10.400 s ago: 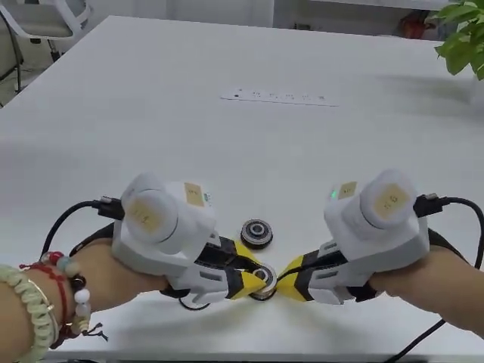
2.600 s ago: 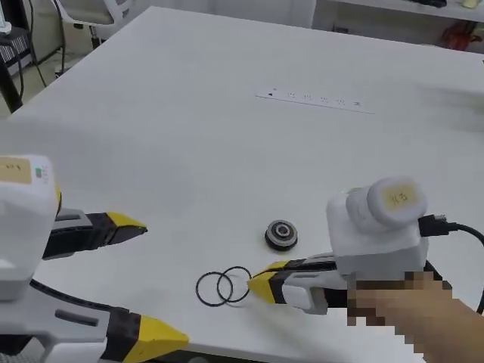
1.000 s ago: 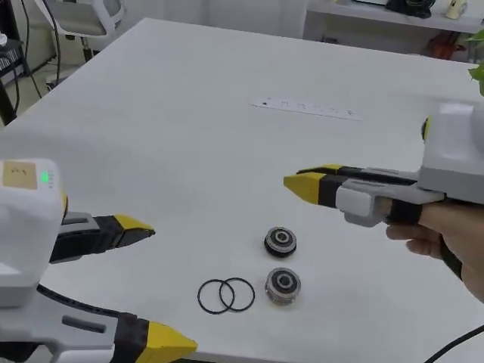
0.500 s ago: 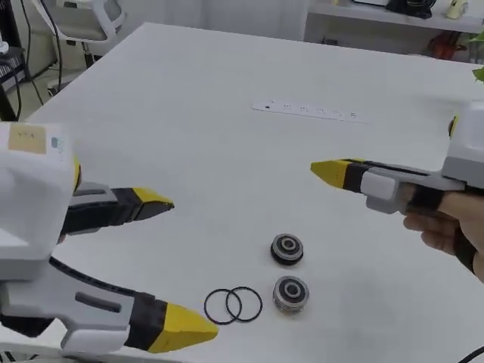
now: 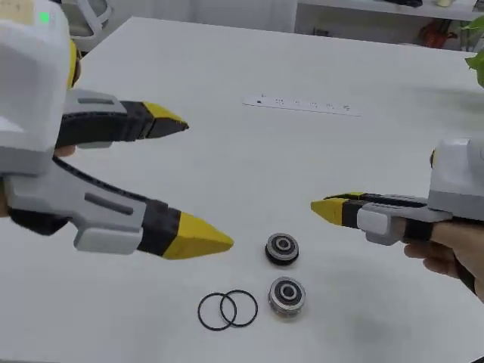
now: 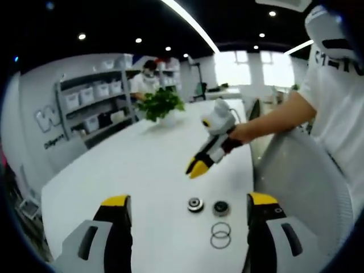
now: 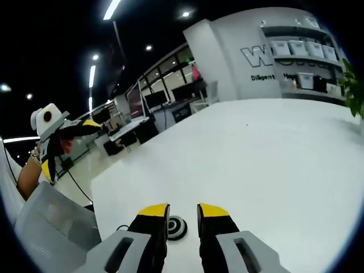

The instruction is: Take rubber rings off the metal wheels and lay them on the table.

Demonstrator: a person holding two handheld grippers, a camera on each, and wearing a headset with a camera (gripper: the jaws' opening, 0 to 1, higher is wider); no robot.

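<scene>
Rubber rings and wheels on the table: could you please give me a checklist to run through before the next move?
1. Both rubber rings lie flat on the table, overlapping: ok.
2. The left gripper is wide open and empty: ok.
3. The right gripper holds nothing, jaws slightly apart: ok.
4. The far wheel and near wheel are free of both grippers: ok.
5. No ring left on either wheel: cannot tell.

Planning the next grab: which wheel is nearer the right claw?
The far wheel, not the near wheel beside the rings; it sits closer to the right claw.
</scene>
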